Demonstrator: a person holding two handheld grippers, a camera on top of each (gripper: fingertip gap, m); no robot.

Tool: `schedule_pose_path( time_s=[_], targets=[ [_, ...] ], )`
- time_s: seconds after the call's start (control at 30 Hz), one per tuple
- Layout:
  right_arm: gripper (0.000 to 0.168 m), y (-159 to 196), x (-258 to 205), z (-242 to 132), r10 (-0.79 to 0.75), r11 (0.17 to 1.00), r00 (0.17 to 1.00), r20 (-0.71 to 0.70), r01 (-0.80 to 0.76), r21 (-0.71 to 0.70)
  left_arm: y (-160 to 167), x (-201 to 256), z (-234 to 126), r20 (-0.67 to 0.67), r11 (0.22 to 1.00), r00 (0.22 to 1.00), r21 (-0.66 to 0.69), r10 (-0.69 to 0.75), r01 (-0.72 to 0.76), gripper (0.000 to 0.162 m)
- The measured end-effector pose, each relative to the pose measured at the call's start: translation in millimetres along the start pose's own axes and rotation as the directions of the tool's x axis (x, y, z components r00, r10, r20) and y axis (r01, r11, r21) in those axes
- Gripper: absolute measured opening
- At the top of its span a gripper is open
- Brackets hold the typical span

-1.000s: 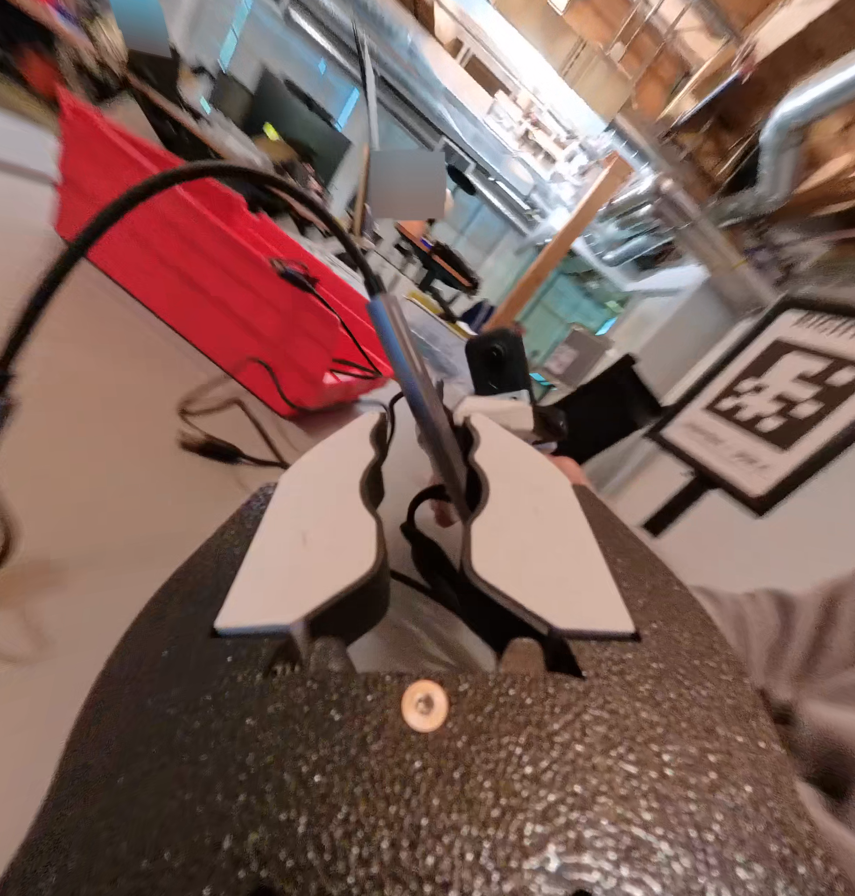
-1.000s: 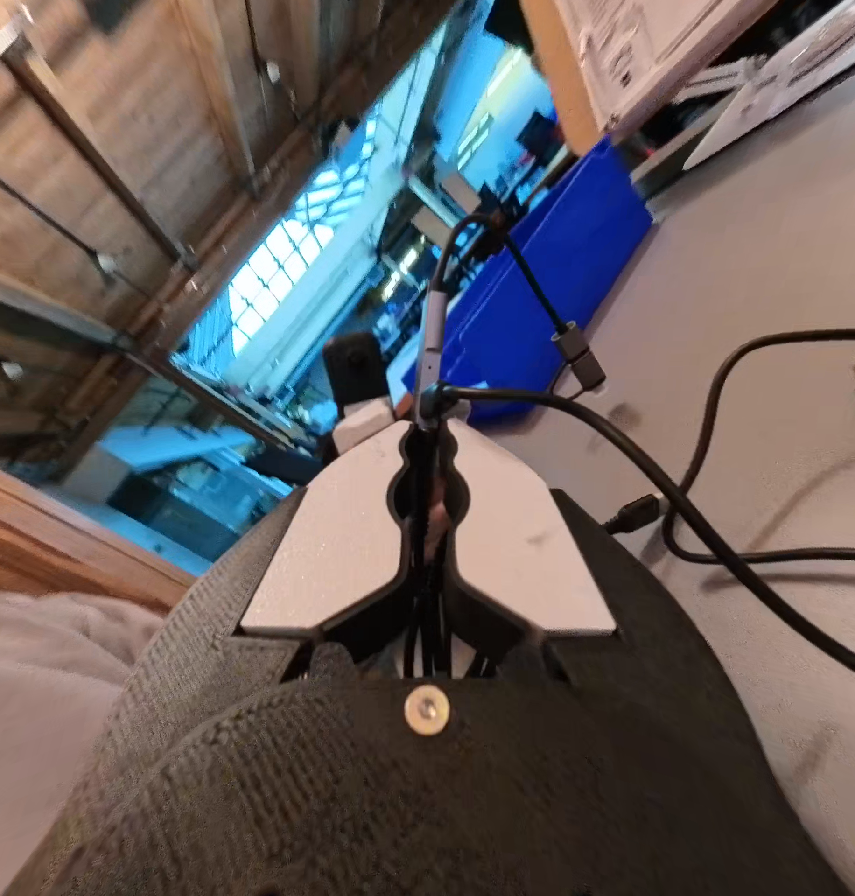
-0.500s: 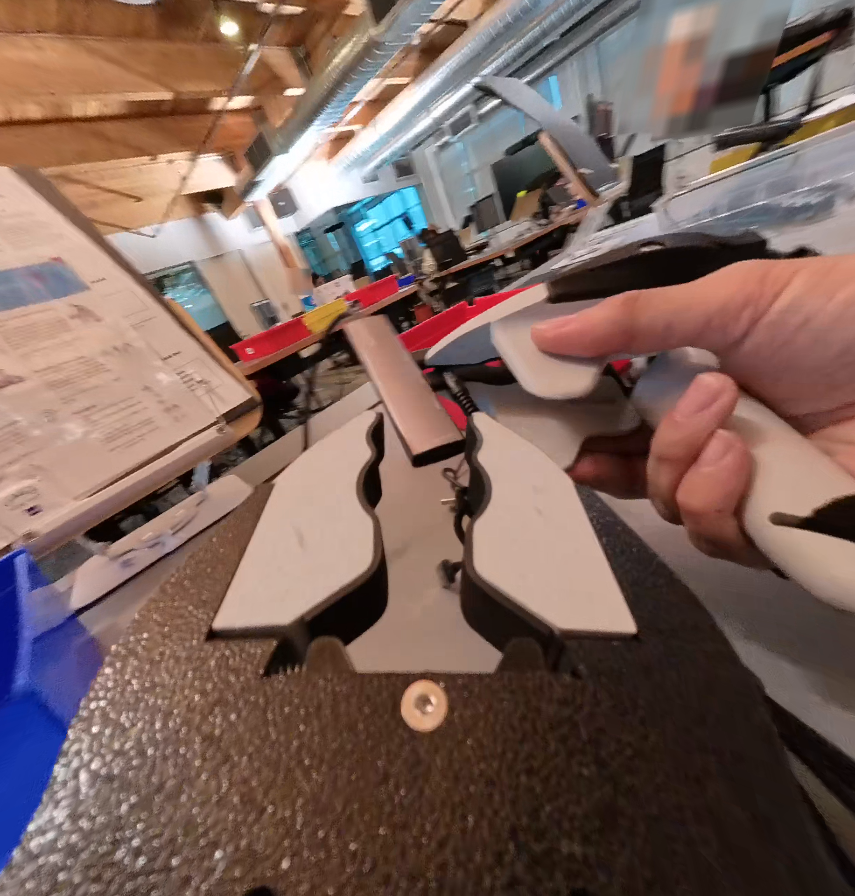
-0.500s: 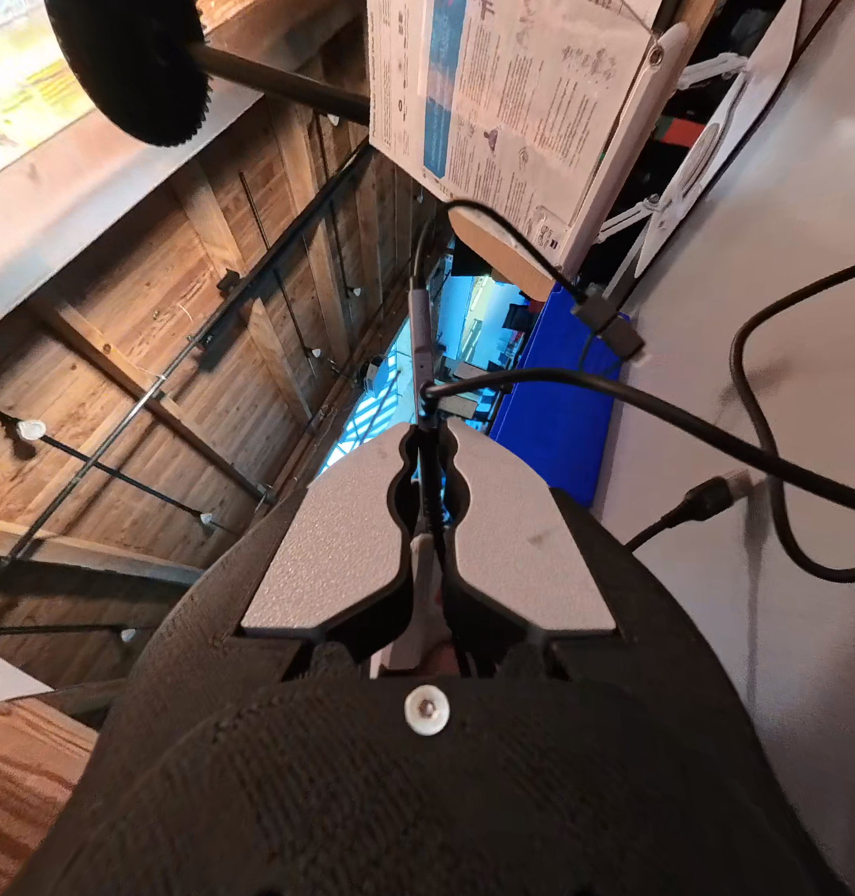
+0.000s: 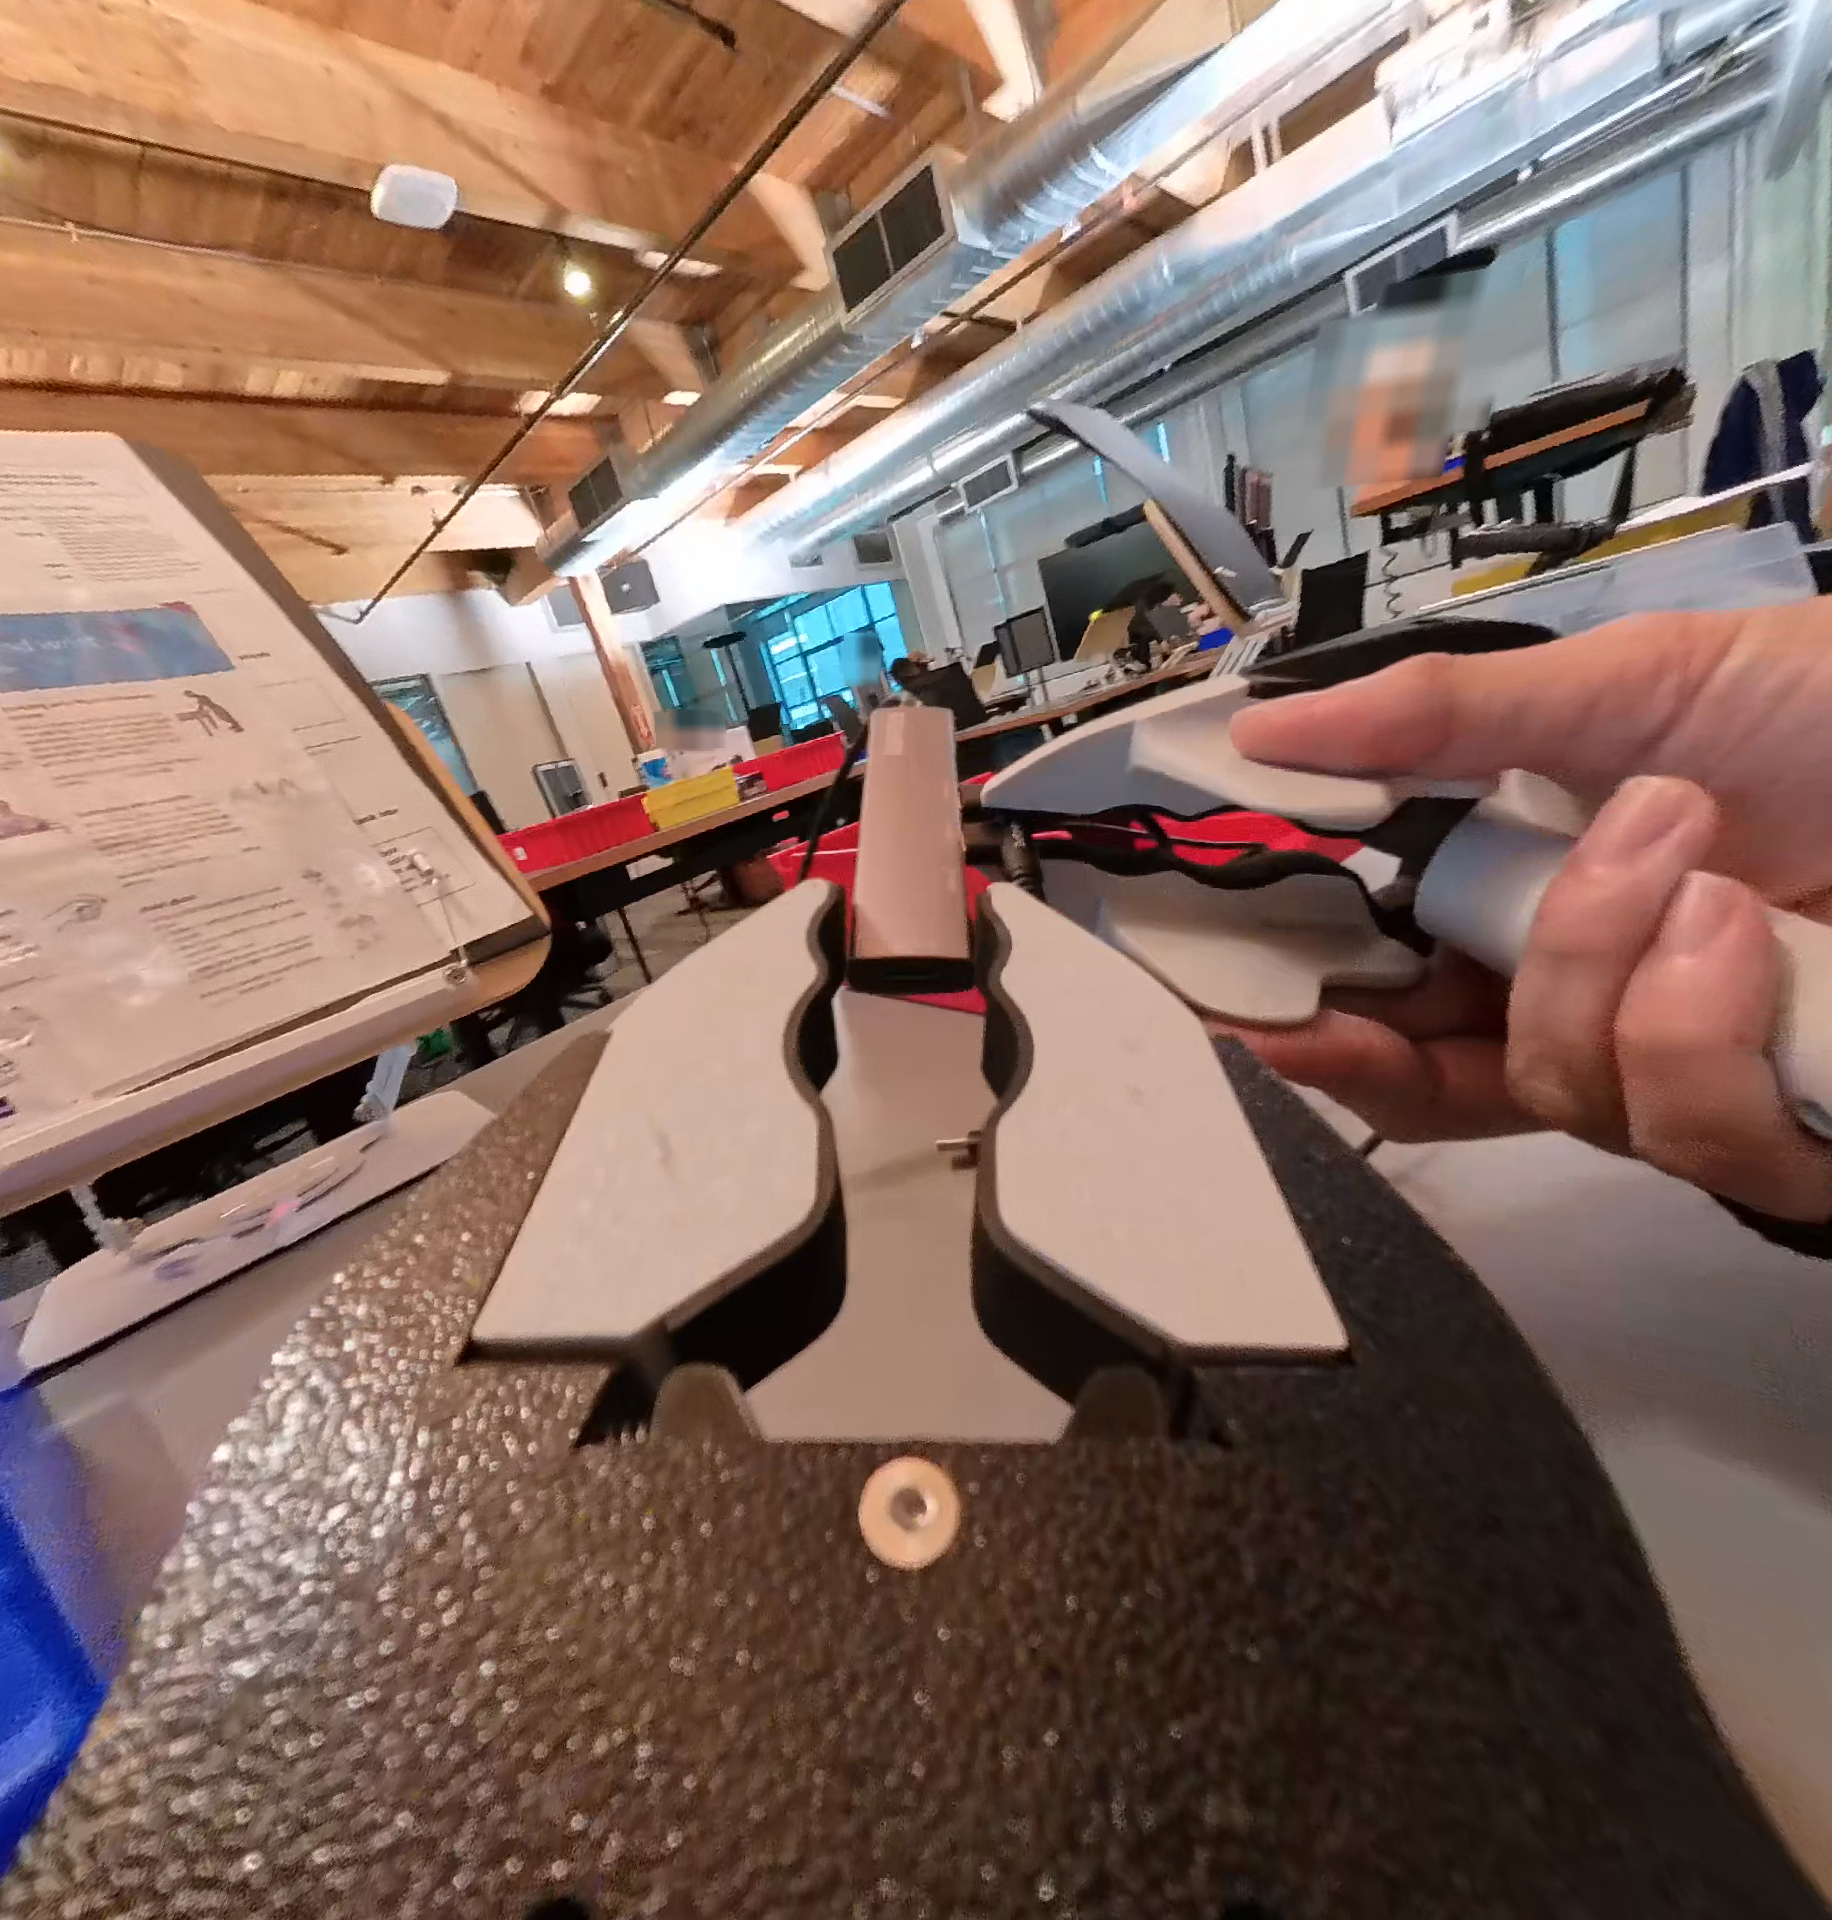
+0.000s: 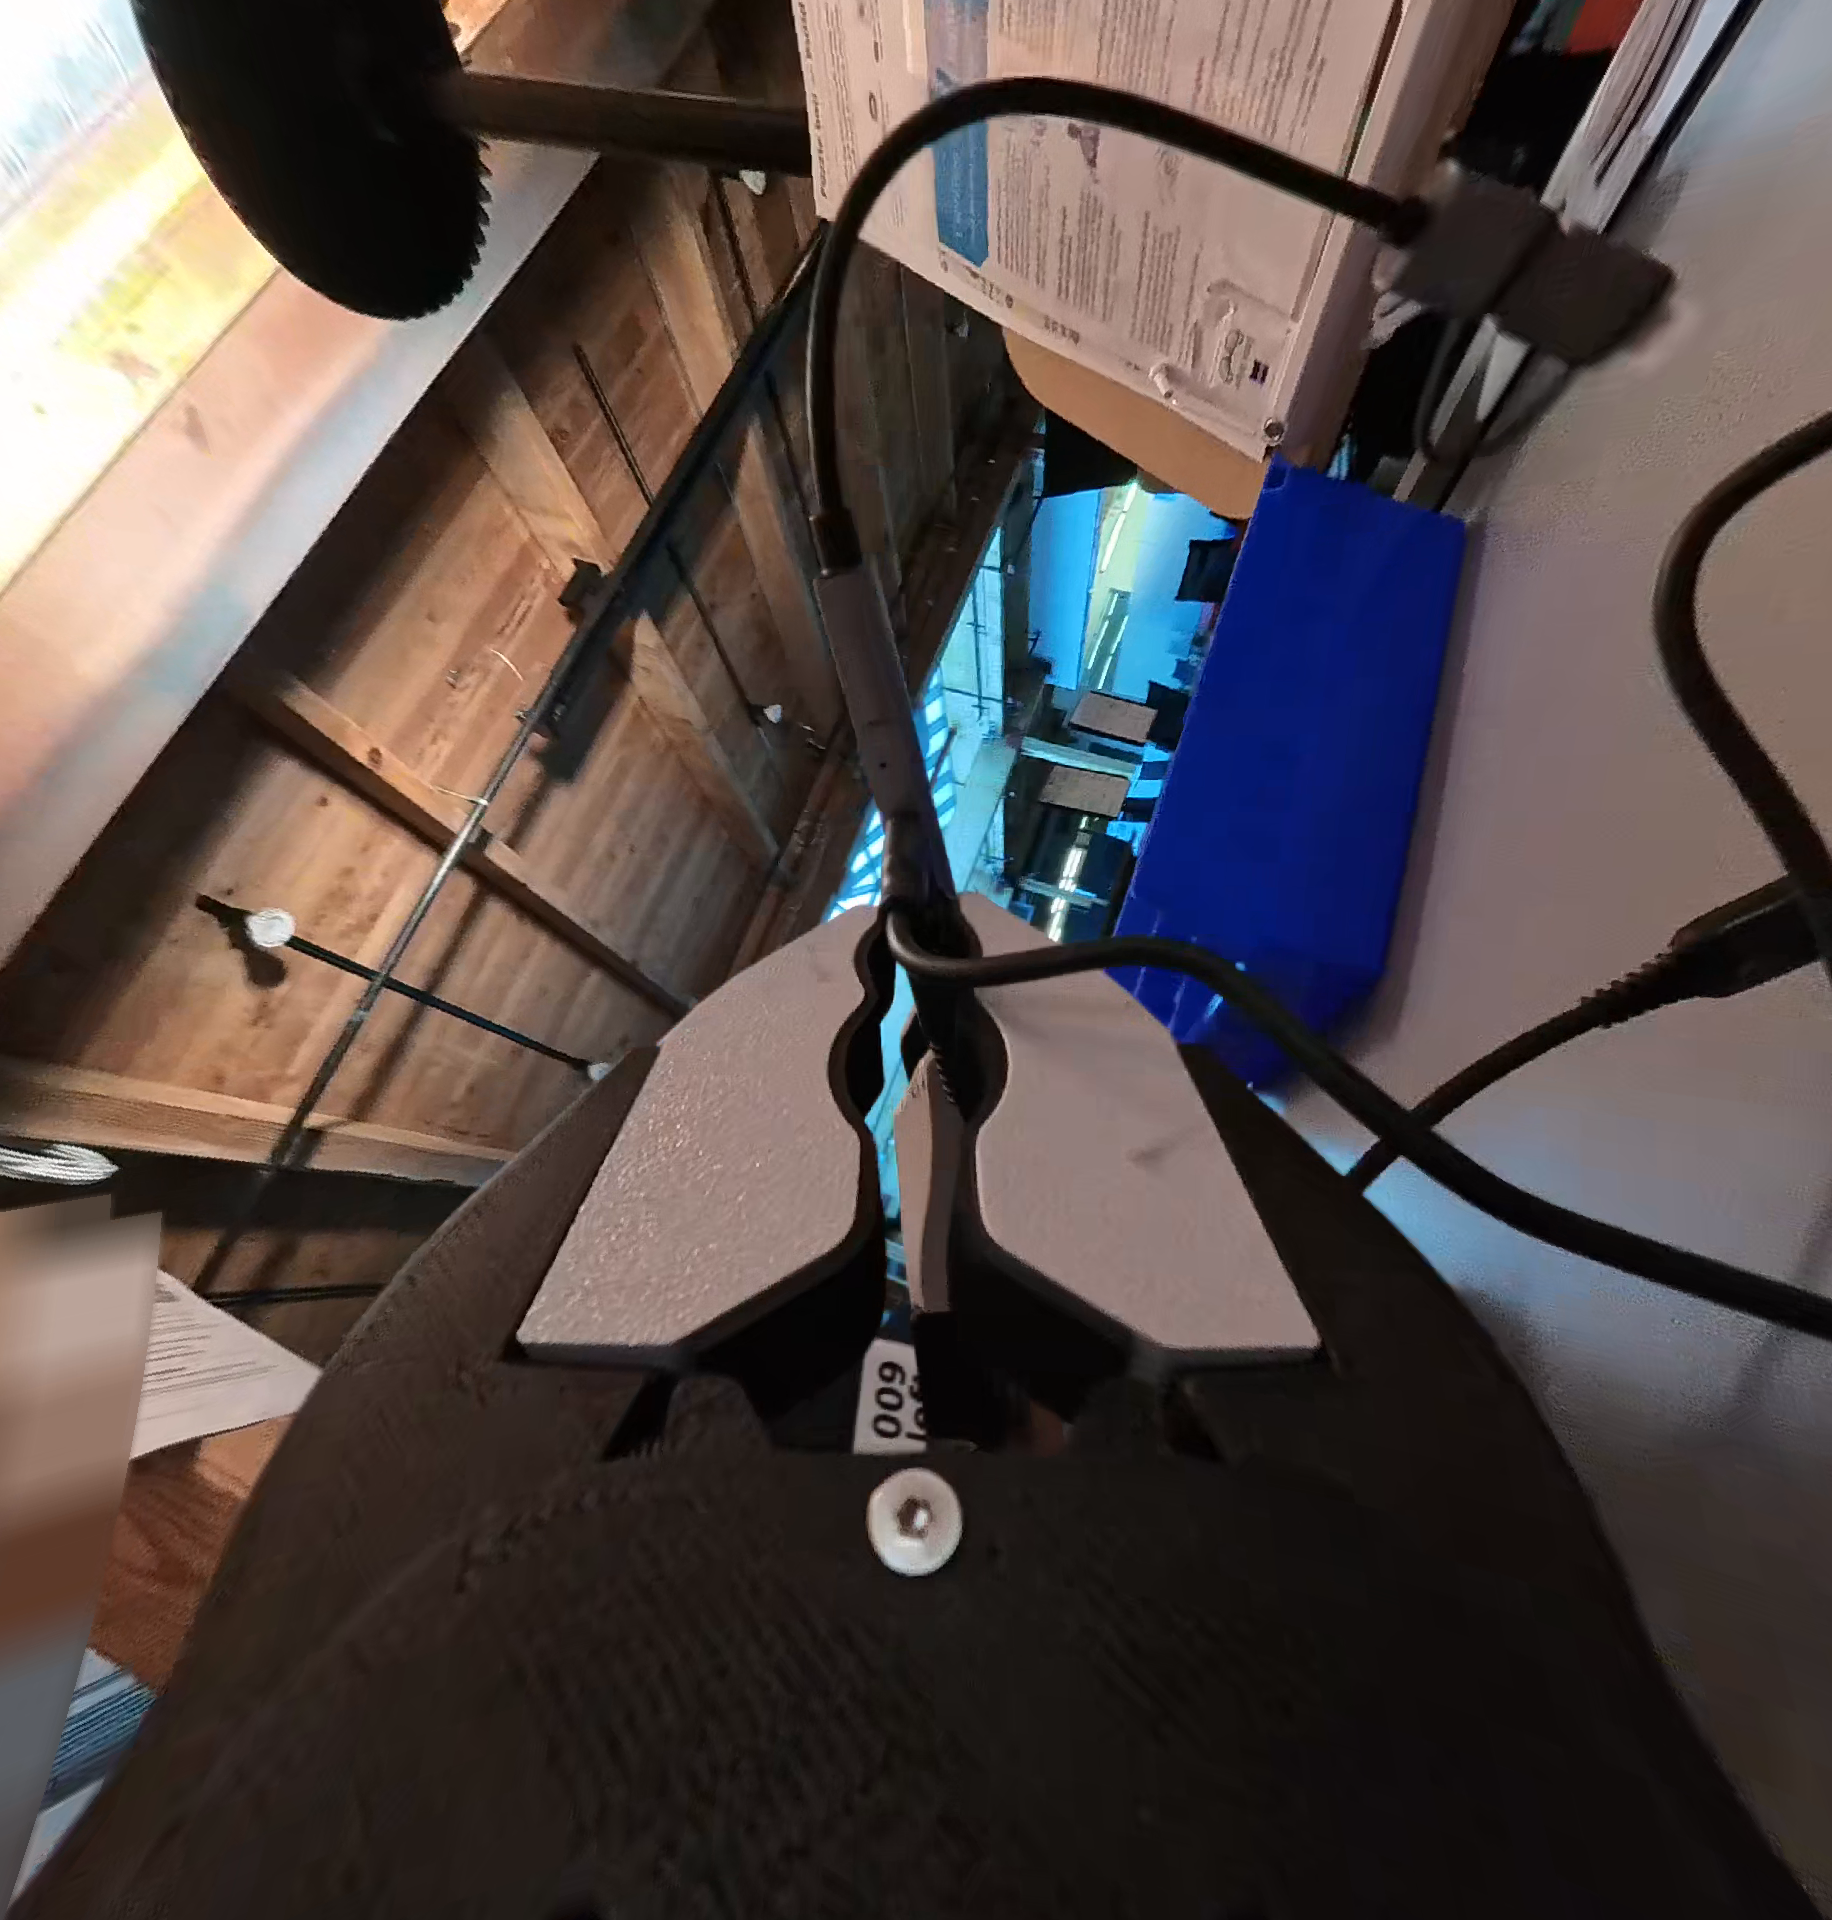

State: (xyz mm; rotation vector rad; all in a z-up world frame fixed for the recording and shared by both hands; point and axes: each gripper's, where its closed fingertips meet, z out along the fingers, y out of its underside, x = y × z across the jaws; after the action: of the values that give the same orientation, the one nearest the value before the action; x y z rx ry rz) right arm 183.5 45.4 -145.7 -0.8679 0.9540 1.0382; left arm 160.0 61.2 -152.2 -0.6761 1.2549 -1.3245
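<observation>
Left wrist view, left to right.

- Blue bin [image 5: 8, 1621]: at the far left edge, beside your left claw's body, blurred.
- Printed sheet on a tilted stand [image 5: 164, 769]: up and left of the claw, its base resting on the grey counter [image 5: 1618, 1351].
- Left claw [image 5: 907, 956]: fingers held apart with a slim flat metal adapter [image 5: 907, 862] standing between the tips. Whether the pads actually press its sides you cannot tell.
- Your hand [image 5: 1577, 894]: right of the claw, wrapped round the other tool's handle, a black cord bunched between its fingers.

Right wrist view, left to right.

- Wooden ceiling beams fill the left half.
- Right claw [image 6: 927, 935]: tips pinched together on a black cable [image 6: 1307, 1101] just where it leaves the grey adapter body [image 6: 870, 665], which juts forward past the tips.
- A second short lead [image 6: 995, 114] arcs from the adapter's far end to a grey plug block [image 6: 1514, 270], up and right.
- Blue bin [image 6: 1296, 769]: right of the tips, on the counter [image 6: 1618, 831].
- Loose black cables [image 6: 1722, 748]: farthest right, lying on the counter.
</observation>
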Motion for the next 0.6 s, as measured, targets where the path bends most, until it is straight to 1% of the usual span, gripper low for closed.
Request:
schedule_pose_path(
  time_s=[0.1, 0.13, 0.17, 0.2, 0.3, 0.33, 0.4, 0.57, 0.6],
  targets=[
    [0.008, 1.9, 0.8, -0.4, 0.008, 1.000, 1.000, -0.001, -0.008, -0.023, 0.9, 1.9, -1.7, -0.047, 1.000, 0.999, 0.002, -0.026, 0.026, 0.026],
    [0.008, 2.9, 1.3, -0.7, 0.010, 0.999, 1.000, -0.004, -0.010, -0.032, 1.3, 1.9, -2.7, -0.066, 0.999, 0.997, 0.002, -0.041, 0.041, 0.029],
    [0.008, 4.4, 1.6, -0.8, 0.014, 0.999, 1.000, -0.002, -0.015, -0.041, 0.9, 0.3, -3.8, -0.074, 0.998, 0.996, 0.008, -0.055, 0.056, 0.037],
    [0.008, 6.0, 1.9, -0.9, 0.027, 0.998, 1.000, 0.001, -0.027, -0.049, 0.6, -1.4, -4.8, -0.080, 0.998, 0.995, 0.013, -0.066, 0.067, 0.038],
    [0.008, 7.2, 5.4, 0.0, 0.043, 0.998, 0.999, -0.004, -0.043, -0.036, 2.6, -2.7, -5.3, -0.079, 0.998, 0.995, 0.002, -0.059, 0.060, 0.035],
    [0.008, 7.5, 5.8, 0.7, 0.055, 0.998, 0.998, -0.002, -0.055, -0.034, 2.4, -1.3, -5.2, -0.080, 0.999, 0.996, 0.004, -0.045, 0.046, 0.030],
    [0.008, 8.0, 5.9, 1.8, 0.057, 0.998, 0.998, 0.003, -0.057, -0.033, 2.6, 0.6, -4.8, -0.081, 0.999, 0.996, 0.009, -0.033, 0.034, 0.024],
    [0.008, 7.7, 9.0, 3.0, -0.032, 0.999, 0.999, -0.037, 0.031, -0.024, 8.0, -2.9, -2.8, -0.055, 0.998, 0.997, -0.039, -0.048, 0.046, 0.022],
    [0.008, 8.0, 8.3, 3.2, -0.035, 0.999, 0.999, -0.038, 0.034, -0.023, 7.4, -3.6, -3.0, -0.048, 0.998, 0.998, -0.034, -0.050, 0.049, 0.024]
  ],
)
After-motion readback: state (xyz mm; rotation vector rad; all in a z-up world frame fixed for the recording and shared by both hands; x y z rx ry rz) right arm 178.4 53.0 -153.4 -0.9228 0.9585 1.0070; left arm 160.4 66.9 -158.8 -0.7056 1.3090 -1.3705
